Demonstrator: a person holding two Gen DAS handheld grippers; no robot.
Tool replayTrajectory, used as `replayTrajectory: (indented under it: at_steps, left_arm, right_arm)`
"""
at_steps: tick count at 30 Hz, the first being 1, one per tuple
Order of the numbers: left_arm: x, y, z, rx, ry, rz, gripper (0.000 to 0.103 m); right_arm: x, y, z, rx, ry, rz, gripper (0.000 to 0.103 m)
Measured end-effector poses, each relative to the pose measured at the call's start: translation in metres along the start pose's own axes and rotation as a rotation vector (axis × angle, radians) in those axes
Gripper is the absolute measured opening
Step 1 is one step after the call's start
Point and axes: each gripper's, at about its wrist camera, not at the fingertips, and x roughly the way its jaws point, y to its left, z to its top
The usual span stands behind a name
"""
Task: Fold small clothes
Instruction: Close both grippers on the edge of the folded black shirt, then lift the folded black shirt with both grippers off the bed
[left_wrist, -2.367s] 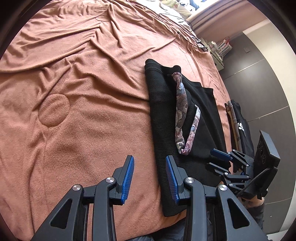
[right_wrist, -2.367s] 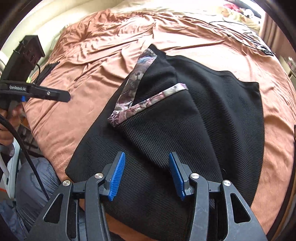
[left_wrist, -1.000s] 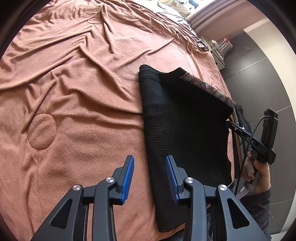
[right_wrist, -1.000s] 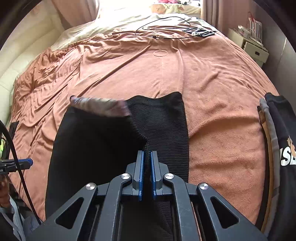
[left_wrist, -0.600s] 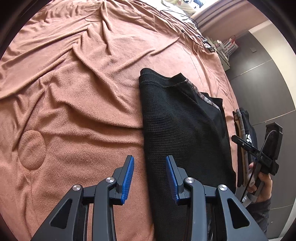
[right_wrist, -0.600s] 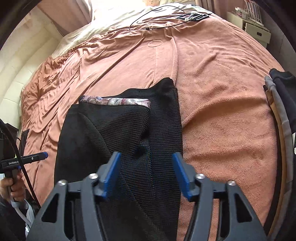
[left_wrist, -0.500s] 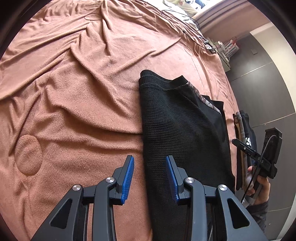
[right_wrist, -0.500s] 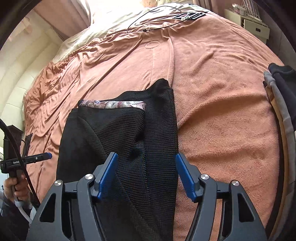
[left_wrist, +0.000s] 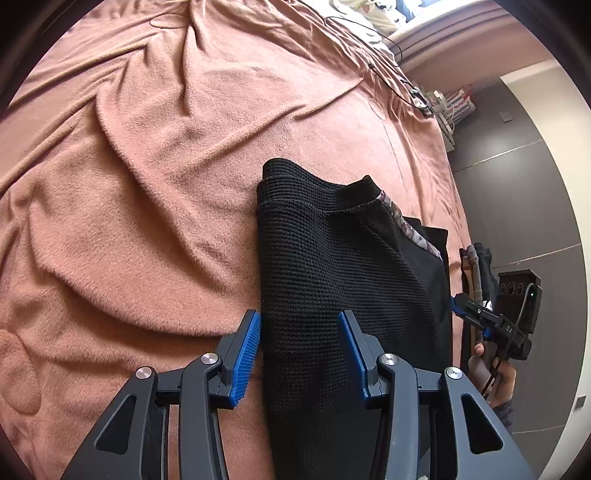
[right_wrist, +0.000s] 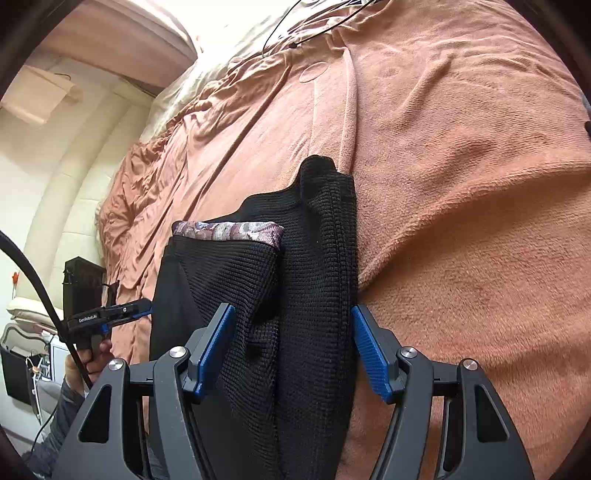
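A black knitted garment (left_wrist: 343, 269) with a floral-patterned trim (left_wrist: 410, 229) lies folded lengthwise on the rust-coloured bedspread (left_wrist: 147, 166). My left gripper (left_wrist: 299, 350) is open and straddles the garment's left near edge. In the right wrist view the garment (right_wrist: 295, 288) shows its floral band (right_wrist: 229, 230). My right gripper (right_wrist: 291, 350) is open and straddles the garment's right edge. Each gripper shows in the other's view: the right one (left_wrist: 476, 317) at the far right, the left one (right_wrist: 110, 314) at the left.
A stack of folded clothes (left_wrist: 476, 266) lies at the bed's right edge. Black cables (left_wrist: 373, 48) run across the far end of the bed. Dark wardrobe panels (left_wrist: 524, 192) stand to the right. A cream padded headboard (right_wrist: 66, 184) is at the left.
My right gripper was shut on the garment's side and laid it over; it then opened. Both grippers have since moved down closer to the garment's near end.
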Motion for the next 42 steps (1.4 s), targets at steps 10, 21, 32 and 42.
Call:
replayTrajectory:
  at_steps: [10, 21, 32, 42]
  left_arm:
    - [0.022, 0.013, 0.022, -0.036, -0.019, -0.048, 0.046]
    - [0.031, 0.017, 0.038, -0.066, -0.055, -0.044, 0.029]
    - [-0.010, -0.009, 0.029, -0.021, -0.129, -0.061, 0.005]
    - [-0.077, -0.053, 0.000, 0.049, -0.206, -0.131, 0.005]
  right_arm:
    - [0.025, -0.028, 0.026, 0.007, 0.019, 0.150, 0.063]
    - [0.051, -0.018, 0.039, -0.079, 0.081, 0.085, 0.026]
    - [-0.004, 0.053, 0.022, -0.182, -0.030, -0.049, 0.012]
    - [-0.074, 0.100, -0.037, -0.216, -0.145, -0.089, 0.012]
